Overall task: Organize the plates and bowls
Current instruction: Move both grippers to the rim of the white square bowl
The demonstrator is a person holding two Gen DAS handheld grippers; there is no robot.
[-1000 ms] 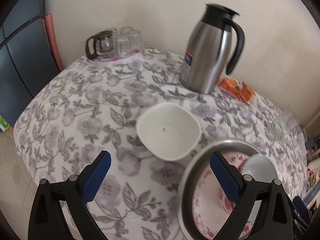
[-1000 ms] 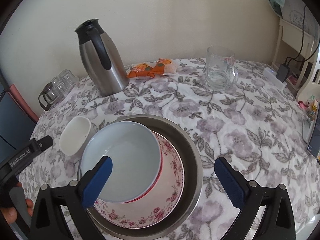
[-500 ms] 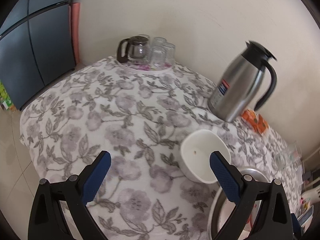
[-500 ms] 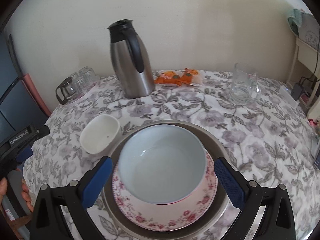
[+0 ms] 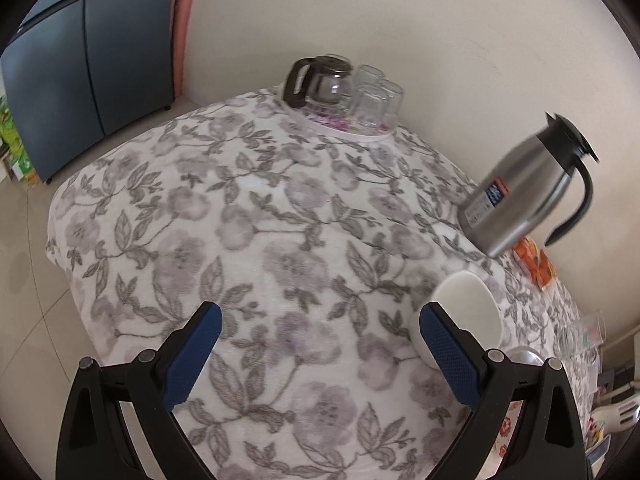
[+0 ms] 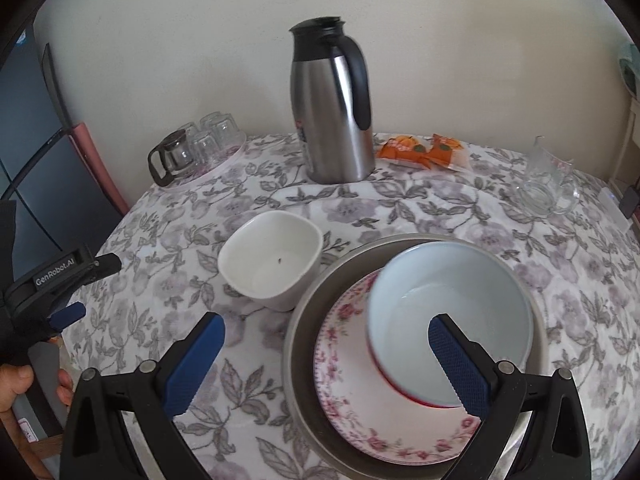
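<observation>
Both tongs, left (image 5: 320,332) and right (image 6: 326,334), spread empty above the floral-clothed bench (image 6: 440,204); pale blue round bowl (image 6: 448,320) sits on pink-flowered plate (image 6: 360,412).

My pads (image 6: 460,364) look rubbery, cross-hatched; the carafe (image 6: 334,108) — brushed steel; the white bowl (image 6: 272,258) — glossy ceramic; the tablecloth (image 5: 256,216) soft, matt.

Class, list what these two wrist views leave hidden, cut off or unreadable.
- Left wrist view: the metal pan is mostly hidden behind the left gripper's fingers.
- Left wrist view: the label on the flask is too blurred to read.
- Right wrist view: the floral plate is partly covered by the pale blue bowl.
</observation>
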